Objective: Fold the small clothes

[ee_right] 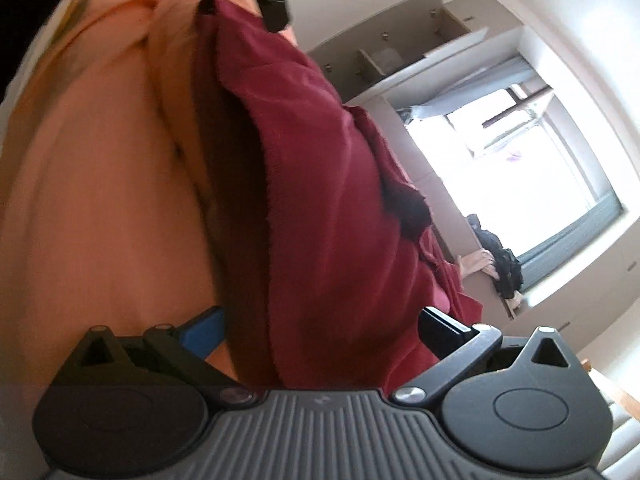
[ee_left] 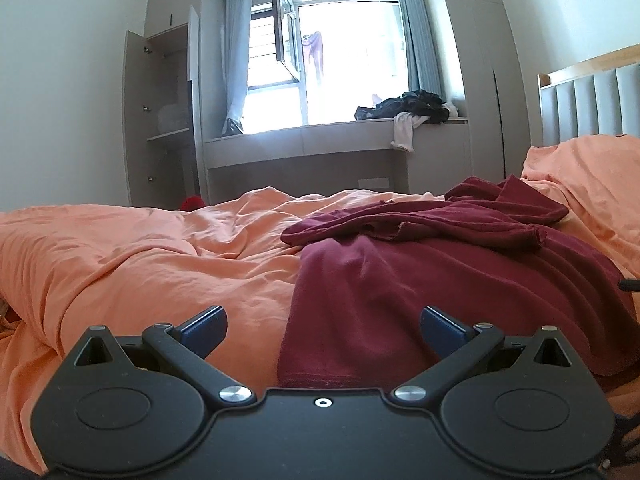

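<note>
1. Maroon garment (ee_left: 460,276) lies rumpled on the bed's orange duvet (ee_left: 140,264), soft, light and limp; its near hem looks the best hold.
2. Left tool (ee_left: 322,330) gapes wide, holding nothing, at that hem.
3. Right tool (ee_right: 320,332) is spread wide around the garment's edge, not clamped.
4. Beyond the garment: window (ee_left: 344,60), open wardrobe (ee_left: 164,116).

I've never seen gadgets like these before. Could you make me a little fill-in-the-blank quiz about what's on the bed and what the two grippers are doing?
1. The garment lying on the bed is dark ____ in colour.
2. The bedsheet under it is ____.
3. The left gripper has its jaws ____, holding nothing.
4. A heap of dark clothes sits on the ledge under the ____.

Missing words: red; orange; open; window
</note>
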`<state>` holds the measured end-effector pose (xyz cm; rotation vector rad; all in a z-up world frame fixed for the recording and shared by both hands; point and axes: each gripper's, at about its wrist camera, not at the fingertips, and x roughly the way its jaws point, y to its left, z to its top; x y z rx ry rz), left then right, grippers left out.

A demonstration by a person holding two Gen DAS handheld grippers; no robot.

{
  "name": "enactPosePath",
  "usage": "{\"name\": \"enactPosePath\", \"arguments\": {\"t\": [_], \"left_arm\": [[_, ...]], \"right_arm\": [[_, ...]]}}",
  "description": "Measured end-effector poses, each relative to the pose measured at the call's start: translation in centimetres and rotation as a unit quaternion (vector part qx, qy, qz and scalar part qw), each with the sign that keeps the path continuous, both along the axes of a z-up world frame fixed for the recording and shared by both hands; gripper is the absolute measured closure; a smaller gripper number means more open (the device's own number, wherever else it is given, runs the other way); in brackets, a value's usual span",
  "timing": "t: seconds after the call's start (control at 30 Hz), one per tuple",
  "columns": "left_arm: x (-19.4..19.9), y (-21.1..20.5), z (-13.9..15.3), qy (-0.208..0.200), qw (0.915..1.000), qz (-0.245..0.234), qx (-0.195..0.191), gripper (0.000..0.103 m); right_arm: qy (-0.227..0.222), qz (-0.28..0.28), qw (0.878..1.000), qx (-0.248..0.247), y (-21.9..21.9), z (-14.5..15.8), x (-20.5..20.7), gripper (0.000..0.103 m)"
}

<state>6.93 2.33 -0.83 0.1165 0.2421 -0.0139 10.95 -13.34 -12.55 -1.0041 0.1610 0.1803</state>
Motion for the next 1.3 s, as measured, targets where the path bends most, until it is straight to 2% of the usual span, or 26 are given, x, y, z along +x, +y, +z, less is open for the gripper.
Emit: {"name": "enactPosePath", "arguments": {"t": [0.17, 0.3, 0.5, 0.6, 0.77, 0.83, 0.9, 1.03, 1.13, 1.3], "left_arm": [[0.2, 0.1, -0.2, 0.007, 1.0000, 0.002, 0.001, 0.000], [0.1, 0.5, 0.0, 0.005, 0.9999, 0.005, -0.013, 0.000], [-0.1, 0.7, 0.1, 0.000, 0.9997, 0.002, -0.022, 0.000], [-0.4, 0.6, 0.1, -0.006, 0.9997, -0.007, -0.020, 0.000], [-1.2, -0.2, 0.1, -0.023, 0.9985, -0.049, -0.010, 0.000], [-1.6, -0.8, -0.1, -0.029, 0.9971, -0.070, 0.002, 0.000], [-2.0, -1.5, -0.2, -0.034, 0.9948, -0.094, 0.016, 0.000], [-3.1, -3.1, -0.7, -0.048, 0.9858, -0.151, 0.055, 0.000], [-3.4, -4.4, -1.3, -0.042, 0.9786, -0.184, 0.082, 0.000], [-2.0, -6.9, -2.6, -0.011, 0.9713, -0.190, 0.142, 0.000]], "right_arm": [[0.003, -0.011, 1.000, 0.015, 0.2, -0.2, 0.0, 0.000], [-0.005, -0.004, 1.000, 0.000, -0.1, -0.9, -0.9, 0.000], [-0.016, -0.042, 0.999, -0.009, -0.9, -0.4, 0.2, 0.000], [-0.020, -0.037, 0.999, 0.004, -1.7, 0.2, -0.3, 0.002], [-0.026, 0.003, 1.000, -0.007, -1.7, 0.3, -2.6, 0.035], [-0.018, 0.013, 1.000, -0.006, -1.5, 0.3, -3.2, 0.066], [-0.014, 0.023, 1.000, 0.004, -1.6, 0.7, -3.4, 0.083], [-0.026, 0.031, 0.999, 0.028, -1.7, 1.3, -4.4, 0.089], [-0.039, 0.031, 0.997, 0.057, -2.2, 2.3, -4.9, 0.093], [-0.055, 0.036, 0.993, 0.101, -2.9, 4.2, -5.5, 0.094]]}}
